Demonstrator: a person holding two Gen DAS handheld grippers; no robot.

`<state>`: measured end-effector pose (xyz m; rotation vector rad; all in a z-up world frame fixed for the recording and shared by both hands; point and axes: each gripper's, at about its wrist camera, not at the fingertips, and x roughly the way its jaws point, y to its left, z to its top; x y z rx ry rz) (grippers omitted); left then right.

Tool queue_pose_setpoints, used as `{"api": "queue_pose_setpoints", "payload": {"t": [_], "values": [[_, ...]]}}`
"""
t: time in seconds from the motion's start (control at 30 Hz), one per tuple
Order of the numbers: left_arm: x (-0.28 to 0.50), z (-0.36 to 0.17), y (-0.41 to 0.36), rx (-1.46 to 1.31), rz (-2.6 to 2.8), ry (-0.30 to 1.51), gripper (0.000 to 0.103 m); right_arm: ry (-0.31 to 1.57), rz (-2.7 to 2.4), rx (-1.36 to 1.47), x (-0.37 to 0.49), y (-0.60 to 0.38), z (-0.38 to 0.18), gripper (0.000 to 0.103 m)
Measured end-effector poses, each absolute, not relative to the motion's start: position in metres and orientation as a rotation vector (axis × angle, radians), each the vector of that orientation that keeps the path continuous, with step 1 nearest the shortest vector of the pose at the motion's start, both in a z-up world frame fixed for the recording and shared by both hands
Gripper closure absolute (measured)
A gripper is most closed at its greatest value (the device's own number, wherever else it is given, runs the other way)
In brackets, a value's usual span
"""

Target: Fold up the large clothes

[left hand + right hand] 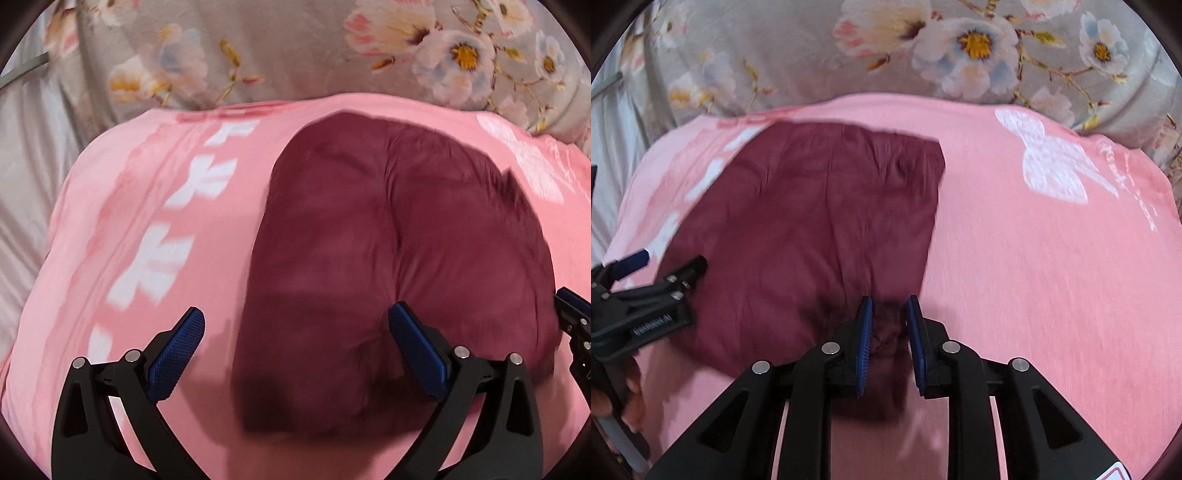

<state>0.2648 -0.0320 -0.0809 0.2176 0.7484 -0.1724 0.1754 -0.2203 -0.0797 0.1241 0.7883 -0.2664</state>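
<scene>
A maroon garment (812,229) lies mid-frame on a pink blanket (1034,277). Right gripper (889,317) jaws pinch its bunched near edge; left gripper (295,325) jaws gape wide, empty, above it.

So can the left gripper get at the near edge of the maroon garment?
Probably yes: the left gripper hangs open right over the maroon garment, with nothing lying between them.

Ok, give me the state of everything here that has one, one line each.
Maroon garment: folded, lying on the pink blanket, near edge bunched.
Left tool: open, hovering over the garment, holding nothing.
Right tool: shut on the garment's near edge.
Pink blanket: spread flat under the garment.
Floral bedding: lying behind the blanket.
</scene>
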Motion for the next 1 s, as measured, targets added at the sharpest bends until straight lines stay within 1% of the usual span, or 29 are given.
{"api": "queue_pose_setpoints", "payload": {"t": [0.13, 0.23, 0.27, 0.3, 0.33, 0.37, 0.4, 0.43, 0.5, 0.57, 0.63, 1.0], "values": [[0.235, -0.088, -0.018, 0.188, -0.159, 0.790, 0.005, 0.861, -0.287, 0.196, 0.149, -0.223, -0.100, 0.082], [0.217, -0.096, -0.013, 0.172, -0.143, 0.825, 0.005, 0.839, -0.293, 0.184, 0.127, -0.217, -0.103, 0.082], [0.211, -0.100, -0.012, 0.174, -0.138, 0.834, 0.005, 0.837, -0.299, 0.173, 0.120, -0.213, -0.103, 0.078], [0.204, -0.104, -0.013, 0.173, -0.131, 0.844, 0.005, 0.834, -0.302, 0.169, 0.116, -0.212, -0.103, 0.074], [0.197, -0.108, -0.013, 0.171, -0.130, 0.850, 0.005, 0.823, -0.306, 0.164, 0.108, -0.209, -0.104, 0.061], [0.192, -0.111, -0.014, 0.167, -0.131, 0.853, 0.005, 0.812, -0.311, 0.158, 0.102, -0.207, -0.105, 0.042], [0.186, -0.115, -0.014, 0.164, -0.129, 0.857, 0.005, 0.797, -0.323, 0.147, 0.093, -0.203, -0.107, 0.036], [0.178, -0.119, -0.015, 0.163, -0.122, 0.857, 0.005, 0.791, -0.329, 0.143, 0.086, -0.202, -0.108, 0.032], [0.164, -0.119, -0.016, 0.162, -0.104, 0.829, 0.005, 0.785, -0.321, 0.146, 0.079, -0.200, -0.107, 0.030], [0.154, -0.117, -0.015, 0.156, -0.096, 0.812, 0.005, 0.761, -0.322, 0.146, 0.069, -0.196, -0.105, 0.021], [0.147, -0.119, -0.013, 0.139, -0.106, 0.823, 0.005, 0.745, -0.323, 0.147, 0.062, -0.195, -0.104, 0.018], [0.122, -0.113, -0.007, 0.099, -0.107, 0.759, 0.005, 0.719, -0.309, 0.087, 0.048, -0.176, -0.102, 0.017]]}}
